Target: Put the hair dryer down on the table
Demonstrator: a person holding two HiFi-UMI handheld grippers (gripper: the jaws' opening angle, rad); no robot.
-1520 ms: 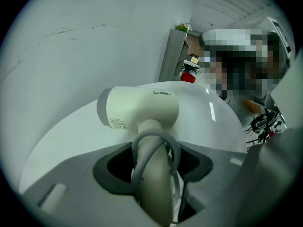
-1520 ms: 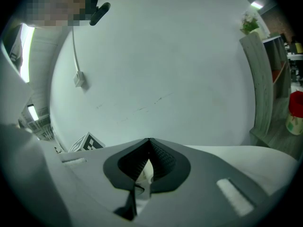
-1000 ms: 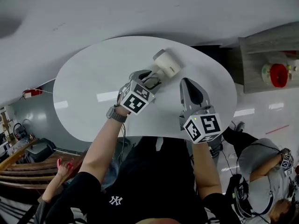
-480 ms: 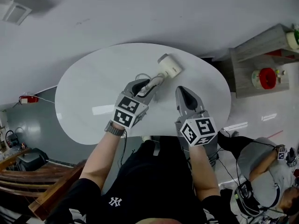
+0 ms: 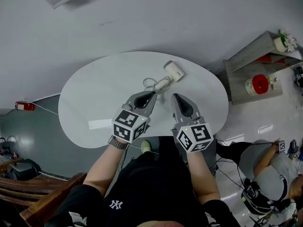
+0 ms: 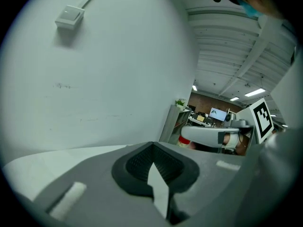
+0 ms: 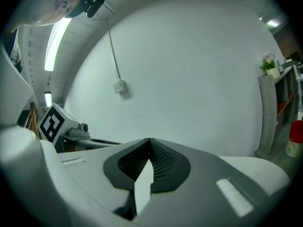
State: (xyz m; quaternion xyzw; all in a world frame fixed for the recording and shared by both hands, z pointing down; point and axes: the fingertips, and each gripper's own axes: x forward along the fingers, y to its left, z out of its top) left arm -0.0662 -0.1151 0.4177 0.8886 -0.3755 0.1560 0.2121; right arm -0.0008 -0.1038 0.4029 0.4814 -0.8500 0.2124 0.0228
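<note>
The white hair dryer [image 5: 173, 71] lies on its side on the white oval table [image 5: 94, 93], toward the far edge, with its cord [image 5: 152, 83] looped beside the handle. My left gripper [image 5: 152, 95] is shut and empty, a short way in front of the cord and apart from the dryer. My right gripper [image 5: 175, 98] hangs shut and empty beside it, just right of the cord. The left gripper view shows my left gripper [image 6: 152, 148] with jaws together, and the right gripper view shows my right gripper [image 7: 149, 145] the same. The dryer appears in neither gripper view.
A grey shelf unit [image 5: 255, 60] with a red object [image 5: 258, 84] and a small plant stands right of the table. A person [image 5: 272, 176] sits at the lower right. Wooden furniture [image 5: 23, 193] is at the lower left. A white wall rises behind the table.
My left gripper has let go of the hair dryer and drawn back toward me. The dryer now rests on the table. The right gripper also pulled back slightly.
</note>
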